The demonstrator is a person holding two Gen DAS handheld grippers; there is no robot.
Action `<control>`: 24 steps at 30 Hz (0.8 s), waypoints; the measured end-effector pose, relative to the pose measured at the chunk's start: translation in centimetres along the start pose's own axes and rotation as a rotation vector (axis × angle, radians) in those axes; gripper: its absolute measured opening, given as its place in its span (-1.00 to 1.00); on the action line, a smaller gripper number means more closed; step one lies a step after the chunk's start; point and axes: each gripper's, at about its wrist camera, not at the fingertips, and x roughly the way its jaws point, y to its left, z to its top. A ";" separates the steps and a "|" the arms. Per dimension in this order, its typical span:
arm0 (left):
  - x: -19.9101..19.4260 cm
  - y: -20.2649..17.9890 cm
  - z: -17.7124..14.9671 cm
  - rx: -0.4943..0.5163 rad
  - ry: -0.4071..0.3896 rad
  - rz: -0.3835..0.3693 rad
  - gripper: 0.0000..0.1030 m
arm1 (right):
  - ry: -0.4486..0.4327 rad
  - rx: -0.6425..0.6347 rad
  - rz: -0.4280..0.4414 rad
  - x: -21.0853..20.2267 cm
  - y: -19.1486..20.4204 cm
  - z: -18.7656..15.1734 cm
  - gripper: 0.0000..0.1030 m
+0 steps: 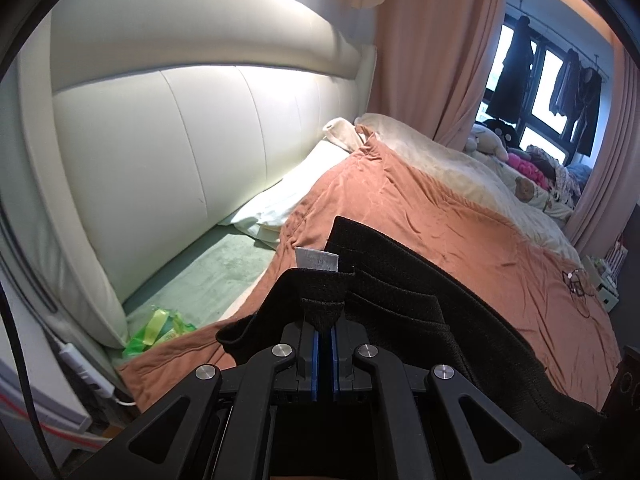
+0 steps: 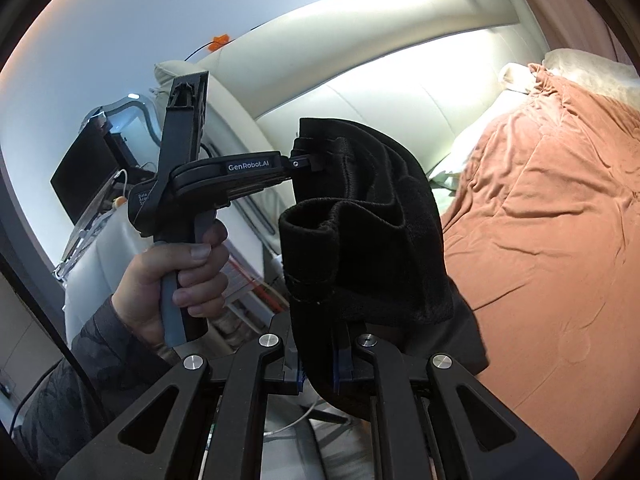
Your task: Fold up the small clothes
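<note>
A small black knitted garment (image 2: 368,240) is held lifted above the rust-orange quilted bedspread (image 2: 552,216), near a cream padded headboard (image 1: 168,148). One edge is pinched by the closed left gripper (image 1: 324,320); another is clamped by the right gripper (image 2: 326,354), nearer the camera.

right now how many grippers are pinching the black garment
2. The left gripper is shut on a bunched edge of the black garment; the right gripper clamps its lower edge, holding it above the orange bedspread.
</note>
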 end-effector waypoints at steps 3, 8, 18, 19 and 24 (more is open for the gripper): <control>-0.3 0.2 -0.5 0.011 0.013 0.007 -0.92 | 0.016 0.014 0.020 1.7 -0.2 0.1 -0.89; 3.3 0.5 -1.4 0.019 0.081 0.026 -0.92 | 0.042 0.074 -0.016 4.0 -4.6 0.1 -0.89; 17.1 -0.8 -1.7 0.017 0.183 0.022 -0.92 | 0.064 0.192 -0.107 8.3 -16.3 2.2 -0.89; 18.1 -0.8 -1.4 0.019 0.188 0.022 -0.92 | 0.064 0.194 -0.115 8.9 -17.0 2.6 -0.89; 23.6 -0.6 -0.5 0.035 0.218 0.053 -0.92 | 0.077 0.222 -0.149 12.0 -21.4 3.2 -0.89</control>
